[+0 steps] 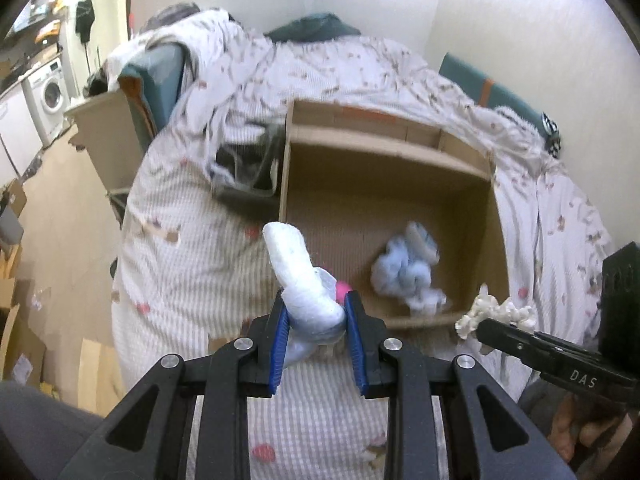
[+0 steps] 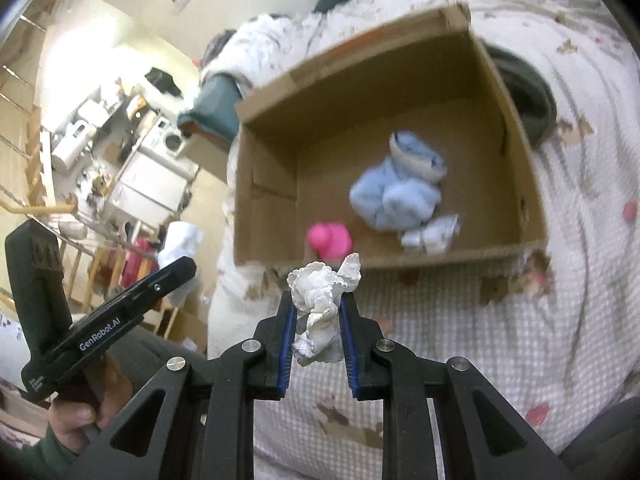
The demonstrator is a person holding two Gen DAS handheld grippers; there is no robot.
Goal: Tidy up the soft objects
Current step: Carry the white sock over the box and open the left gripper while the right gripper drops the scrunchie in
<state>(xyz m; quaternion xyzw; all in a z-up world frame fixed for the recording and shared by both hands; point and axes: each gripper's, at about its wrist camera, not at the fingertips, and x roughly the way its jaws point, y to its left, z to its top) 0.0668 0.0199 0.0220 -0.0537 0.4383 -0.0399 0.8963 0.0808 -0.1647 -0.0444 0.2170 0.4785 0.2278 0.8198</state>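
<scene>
An open cardboard box (image 1: pixel 472 168) (image 2: pixel 272 128) lies on a patterned bed quilt. Inside it are a light blue fluffy garment (image 1: pixel 404 268) (image 2: pixel 400 188), a small white item (image 2: pixel 432 236) and a pink soft object (image 2: pixel 330 240) (image 1: pixel 342 290). My left gripper (image 1: pixel 316 308) is shut on a rolled pale blue-white sock (image 1: pixel 296 264), held above the box's near left corner. My right gripper (image 2: pixel 318 304) is shut on a crumpled white frilly cloth (image 2: pixel 320 296) (image 1: pixel 492 312), held just before the box's near edge.
The quilt (image 1: pixel 192 240) (image 2: pixel 560 280) covers the bed around the box. A dark grey item (image 1: pixel 248 168) (image 2: pixel 532 96) lies beside the box. A washing machine (image 1: pixel 48 92) and floor clutter stand to the left. Each view shows the other handheld gripper at its edge.
</scene>
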